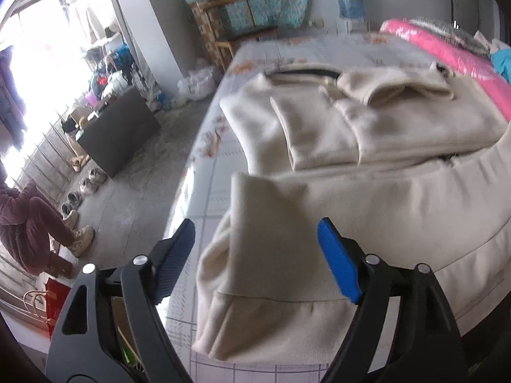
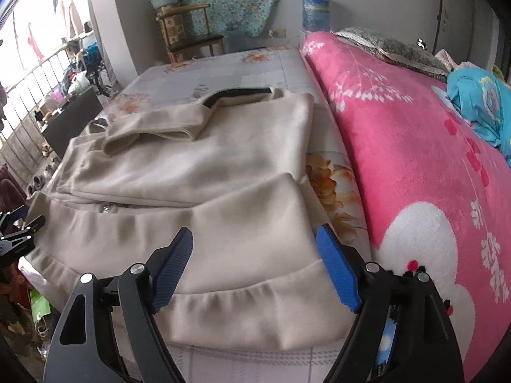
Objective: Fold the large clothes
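Note:
A large cream jacket (image 1: 367, 146) lies on the bed with its sleeves folded across the chest and its hem turned up toward the middle. My left gripper (image 1: 255, 249) stands open above the jacket's left hem corner, pads apart and not pressing the cloth. In the right wrist view the same jacket (image 2: 204, 172) fills the middle, its dark-lined collar at the far end. My right gripper (image 2: 254, 252) hangs open over the right hem corner, with nothing held. The left gripper (image 2: 19, 233) shows at the left edge of that view.
The bed sheet (image 2: 223, 70) is pale with orange flowers. A pink blanket (image 2: 415, 159) runs along the right side, with a turquoise cloth (image 2: 479, 102) on it. A wooden chair (image 2: 188, 32) stands beyond the bed. A seated person (image 1: 28, 223), several shoes and a dark cabinet (image 1: 118, 134) are at left.

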A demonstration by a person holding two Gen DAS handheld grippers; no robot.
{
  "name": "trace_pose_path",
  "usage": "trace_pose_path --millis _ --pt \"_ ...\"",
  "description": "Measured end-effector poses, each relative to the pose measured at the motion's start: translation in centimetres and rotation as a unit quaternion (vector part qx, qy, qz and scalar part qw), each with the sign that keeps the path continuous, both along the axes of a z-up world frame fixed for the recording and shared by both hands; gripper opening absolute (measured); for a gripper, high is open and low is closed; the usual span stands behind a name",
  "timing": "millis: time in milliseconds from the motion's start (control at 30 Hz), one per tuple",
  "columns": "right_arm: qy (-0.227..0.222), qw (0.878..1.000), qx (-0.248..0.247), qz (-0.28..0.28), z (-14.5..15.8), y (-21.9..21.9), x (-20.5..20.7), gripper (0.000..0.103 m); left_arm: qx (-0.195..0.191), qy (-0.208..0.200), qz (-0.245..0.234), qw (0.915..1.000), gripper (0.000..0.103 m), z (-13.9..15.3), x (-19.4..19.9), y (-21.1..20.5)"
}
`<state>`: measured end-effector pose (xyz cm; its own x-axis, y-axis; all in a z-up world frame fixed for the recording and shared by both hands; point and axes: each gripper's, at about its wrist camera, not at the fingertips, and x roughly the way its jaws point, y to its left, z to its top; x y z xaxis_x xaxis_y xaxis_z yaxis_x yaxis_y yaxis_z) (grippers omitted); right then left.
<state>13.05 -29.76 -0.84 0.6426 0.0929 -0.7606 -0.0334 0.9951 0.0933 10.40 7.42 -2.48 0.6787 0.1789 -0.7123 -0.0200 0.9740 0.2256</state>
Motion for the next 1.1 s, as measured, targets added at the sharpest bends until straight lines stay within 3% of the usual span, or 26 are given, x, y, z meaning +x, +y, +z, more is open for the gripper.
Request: trace_pose_path --millis 100,233,367,433,500,567,633,733,967,1100 --pt "-0.014 1.0 0.015 0.023 1.4 1.3 0.3 0.078 -0.017 -0.031 -0.007 0.9994 0.08 1.7 -0.4 0.0" --pt "-0.016 0.998 0.027 0.062 2.8 3.6 2.5 0.078 -0.084 -0.04 -0.048 0.9945 0.08 4.3 1.4 -0.1" --pt "-0.002 0.994 0.023 0.104 3.4 6.5 6.0 0.078 -0.163 0.0 -0.115 0.9798 0.08 5.6 6.0 -1.3" --pt "0.007 0.992 0.008 0.122 3.0 7.9 8.2 0.078 -0.184 0.023 -0.14 0.9725 0.08 5.3 8.7 -2.4" --pt "0.019 0.99 -0.038 0.131 1.8 9.4 10.8 0.078 -0.178 0.04 -0.155 0.9709 0.077 4.5 11.4 -3.9" --pt "0.034 0.987 -0.076 0.139 0.4 10.8 13.0 0.078 -0.166 0.069 -0.165 0.9697 0.068 3.0 14.0 -5.6" --pt "0.044 0.983 -0.11 0.137 -0.9 11.6 14.4 0.073 -0.17 0.09 -0.165 0.9673 0.064 1.7 15.6 -6.5" --pt "0.04 0.983 -0.126 0.125 -1.8 11.7 15.8 0.067 -0.165 0.091 -0.156 0.9696 0.058 0.4 17.2 -7.0" --pt "0.012 0.994 -0.086 0.069 -1.0 9.5 17.1 0.05 -0.21 0.057 -0.136 0.9666 0.051 0.9 18.7 -5.6" --pt "0.008 0.996 -0.069 0.053 -1.0 8.8 17.9 0.048 -0.219 0.05 -0.124 0.9665 0.051 1.2 19.2 -5.0"
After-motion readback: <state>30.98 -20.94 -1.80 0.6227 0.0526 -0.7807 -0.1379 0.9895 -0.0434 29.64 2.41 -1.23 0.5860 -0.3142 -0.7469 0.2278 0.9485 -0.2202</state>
